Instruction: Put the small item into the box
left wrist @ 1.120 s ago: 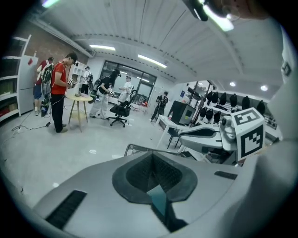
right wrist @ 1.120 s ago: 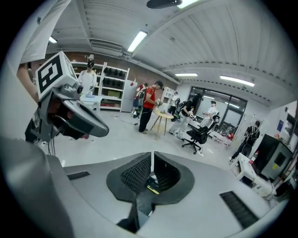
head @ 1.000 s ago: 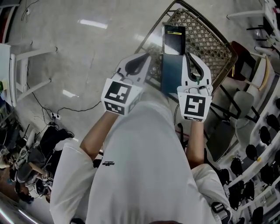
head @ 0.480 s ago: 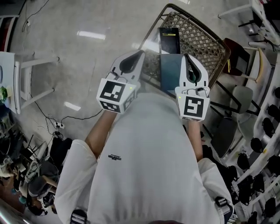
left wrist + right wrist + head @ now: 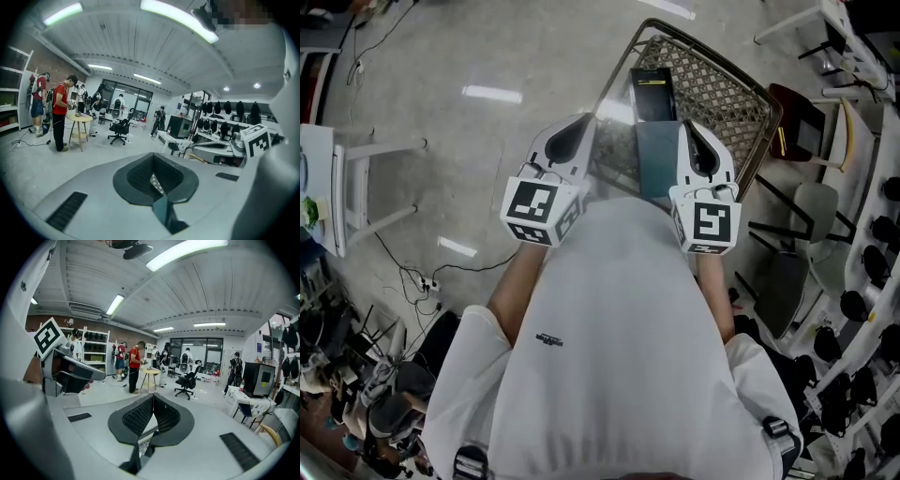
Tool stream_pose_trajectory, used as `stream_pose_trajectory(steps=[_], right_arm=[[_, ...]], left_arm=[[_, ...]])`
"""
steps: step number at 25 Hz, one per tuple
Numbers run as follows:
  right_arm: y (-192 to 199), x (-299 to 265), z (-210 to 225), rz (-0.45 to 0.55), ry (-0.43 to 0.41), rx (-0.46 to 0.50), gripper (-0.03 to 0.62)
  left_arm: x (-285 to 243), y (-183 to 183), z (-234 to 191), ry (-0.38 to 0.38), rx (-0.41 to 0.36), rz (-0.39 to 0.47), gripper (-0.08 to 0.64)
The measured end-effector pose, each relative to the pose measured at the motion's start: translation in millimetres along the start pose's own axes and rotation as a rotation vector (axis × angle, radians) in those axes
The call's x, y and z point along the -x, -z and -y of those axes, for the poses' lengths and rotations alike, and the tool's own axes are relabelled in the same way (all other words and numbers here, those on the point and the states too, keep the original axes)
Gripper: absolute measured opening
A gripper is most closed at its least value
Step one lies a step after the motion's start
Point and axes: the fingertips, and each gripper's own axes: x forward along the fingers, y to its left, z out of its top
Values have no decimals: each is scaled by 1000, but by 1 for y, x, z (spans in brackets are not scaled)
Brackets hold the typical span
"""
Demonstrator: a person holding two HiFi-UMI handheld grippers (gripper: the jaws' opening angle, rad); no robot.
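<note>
In the head view my left gripper (image 5: 584, 123) and right gripper (image 5: 686, 127) are held side by side close to my chest, both shut with nothing between the jaws. Between them lies a flat dark teal box (image 5: 656, 161), with a black box bearing a yellow strip (image 5: 653, 92) just beyond it. Both rest on a lattice-topped frame (image 5: 727, 94). No small item shows in any view. The left gripper (image 5: 153, 157) and the right gripper (image 5: 152, 396) point out across the room, jaws closed to a point.
A white stool (image 5: 366, 187) and cables (image 5: 422, 272) lie on the floor at left. Chairs (image 5: 811, 211) and racks stand at right. In the gripper views, people stand by a round table (image 5: 150, 376), with office chairs (image 5: 119, 129) and desks (image 5: 253, 399) farther off.
The head view has shifted so the lattice frame and boxes sit higher and more to the left. Both grippers have drawn a little closer to my chest and stay shut.
</note>
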Motion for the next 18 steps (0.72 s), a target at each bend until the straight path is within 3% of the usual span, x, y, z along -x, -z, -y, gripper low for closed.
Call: stream_pose_trajectory(steps=[18], right_arm=[[8, 11, 0, -23, -8, -52, -2]], left_arm=[[9, 8, 5, -9, 1, -5, 2]])
